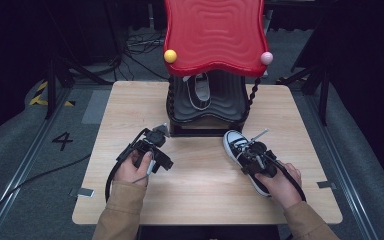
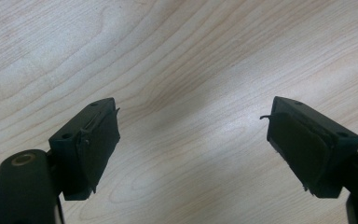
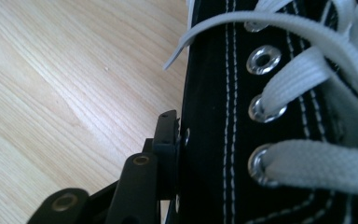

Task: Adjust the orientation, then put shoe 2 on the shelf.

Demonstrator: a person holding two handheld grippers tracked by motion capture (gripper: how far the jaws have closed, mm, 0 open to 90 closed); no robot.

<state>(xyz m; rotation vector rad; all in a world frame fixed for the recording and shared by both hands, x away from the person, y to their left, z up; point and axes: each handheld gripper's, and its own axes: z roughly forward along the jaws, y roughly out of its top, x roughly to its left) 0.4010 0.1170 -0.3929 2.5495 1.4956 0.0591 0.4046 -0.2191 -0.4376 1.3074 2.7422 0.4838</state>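
The shoe rack holds one sneaker on its grey shelf. The right hand-held gripper clamps a black, white-laced shoe on the desk; the left hand-held gripper gapes wide, empty.

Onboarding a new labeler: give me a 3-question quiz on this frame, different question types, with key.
1. True or false: the left gripper holds a shoe.
2. Which shoe does the right gripper work on? A) the black sneaker on the table B) the sneaker on the rack's lower shelf
3. Fill in: the rack's top shelf is coloured ____.

Key:
1. False; its jaws stand wide apart over bare table.
2. A; in the right gripper view one pad lies against that shoe's black canvas side, beside the eyelets.
3. Red.
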